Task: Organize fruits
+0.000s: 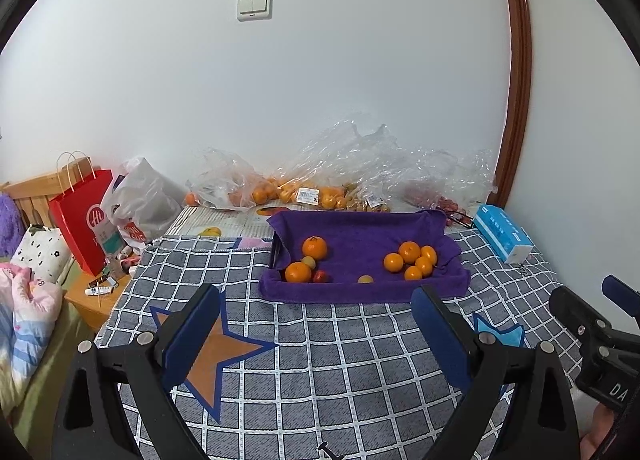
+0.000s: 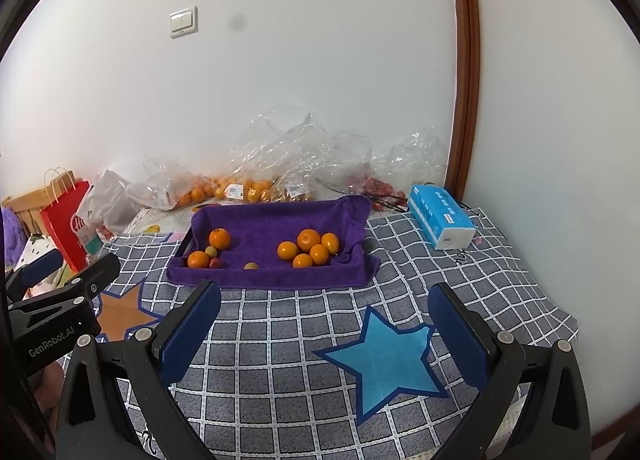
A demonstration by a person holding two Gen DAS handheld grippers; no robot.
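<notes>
The left hand-held gripper (image 1: 316, 324) has its jaws spread wide, nothing between the blue pads (image 1: 192, 336), and points forward, level. The right hand-held gripper (image 2: 324, 324) is likewise spread wide and empty, beside the left. A bit of a hand (image 1: 596, 432) shows under the right one.

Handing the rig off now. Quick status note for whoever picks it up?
Left gripper: open, empty, above the checked blanket.
Right gripper: open, empty, same height.
Purple-towel tray: five oranges clustered right; two oranges plus three small fruits left and middle.
Left: more fruit in plastic bags at the wall; sorting looks unfinished.
</notes>
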